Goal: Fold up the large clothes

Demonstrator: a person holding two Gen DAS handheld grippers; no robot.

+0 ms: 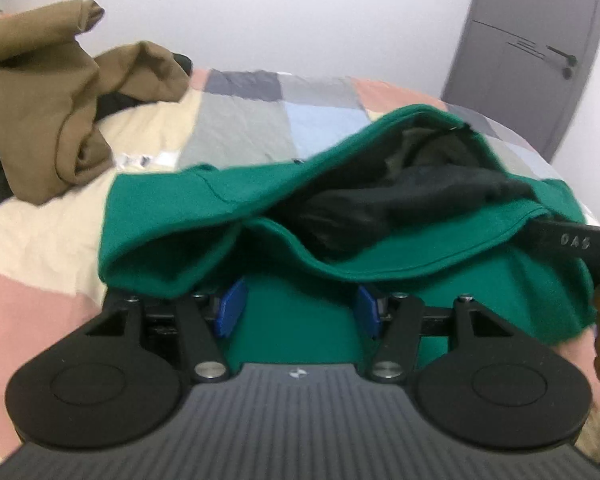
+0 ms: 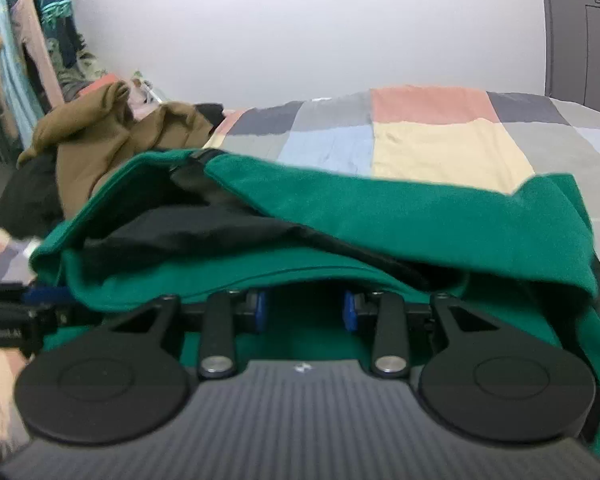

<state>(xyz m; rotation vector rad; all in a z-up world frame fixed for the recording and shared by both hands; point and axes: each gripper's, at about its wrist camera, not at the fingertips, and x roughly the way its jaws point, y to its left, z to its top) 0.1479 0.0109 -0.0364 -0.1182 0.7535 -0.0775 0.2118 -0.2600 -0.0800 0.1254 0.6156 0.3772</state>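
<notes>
A large green garment with a black lining (image 1: pixel 380 248) lies bunched on the patchwork bed and drapes over both grippers. My left gripper (image 1: pixel 298 304) stands open; green cloth lies between and over its blue pads (image 1: pixel 230 308), hiding the fingertips. My right gripper (image 2: pixel 304 308) is open too, its blue pads (image 2: pixel 260 310) under a fold of the same garment (image 2: pixel 380 208). The right gripper's body shows at the right edge of the left wrist view (image 1: pixel 572 244), and the left gripper shows at the left edge of the right wrist view (image 2: pixel 8 320).
A brown garment (image 1: pixel 60 108) is heaped on dark clothes at the far left of the bed, also in the right wrist view (image 2: pixel 108 136). The patchwork bedspread (image 2: pixel 440 140) stretches behind. A grey door (image 1: pixel 540 60) stands at right. Hanging clothes (image 2: pixel 16 60) line the left wall.
</notes>
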